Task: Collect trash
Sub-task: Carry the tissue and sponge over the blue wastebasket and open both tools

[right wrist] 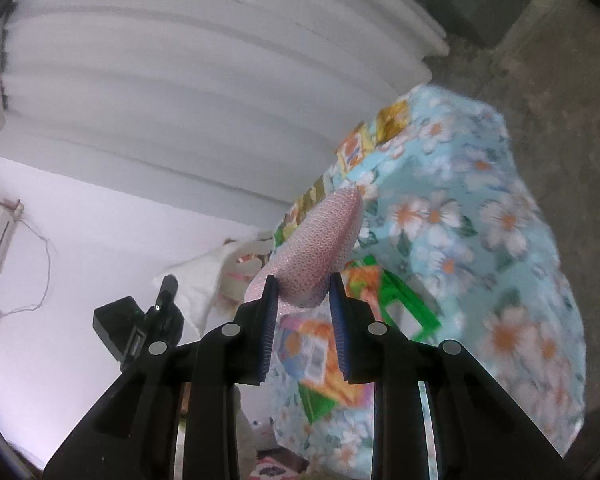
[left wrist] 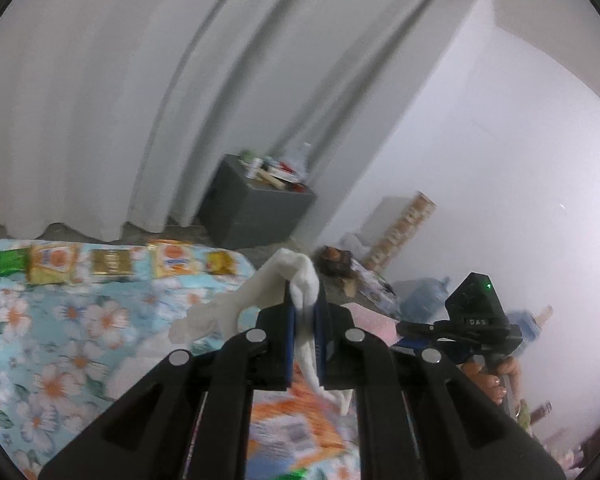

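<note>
My left gripper (left wrist: 303,300) is shut on a white foam net sleeve (left wrist: 256,292), which hangs out to the left above the flowered cloth (left wrist: 60,340). My right gripper (right wrist: 303,284) is shut on a pink foam net sleeve (right wrist: 320,248) and holds it above the same cloth (right wrist: 480,240). A row of snack wrappers (left wrist: 112,264) lies along the cloth's far edge. An orange wrapper (left wrist: 296,428) lies under my left gripper. Orange and green wrappers (right wrist: 340,352) lie under my right gripper.
A grey bin (left wrist: 256,208) full of rubbish stands by the white curtain (left wrist: 180,80). The right gripper's body (left wrist: 472,320) and the person's hand show at the right. Clutter and a water jug (left wrist: 424,300) lie on the floor along the wall.
</note>
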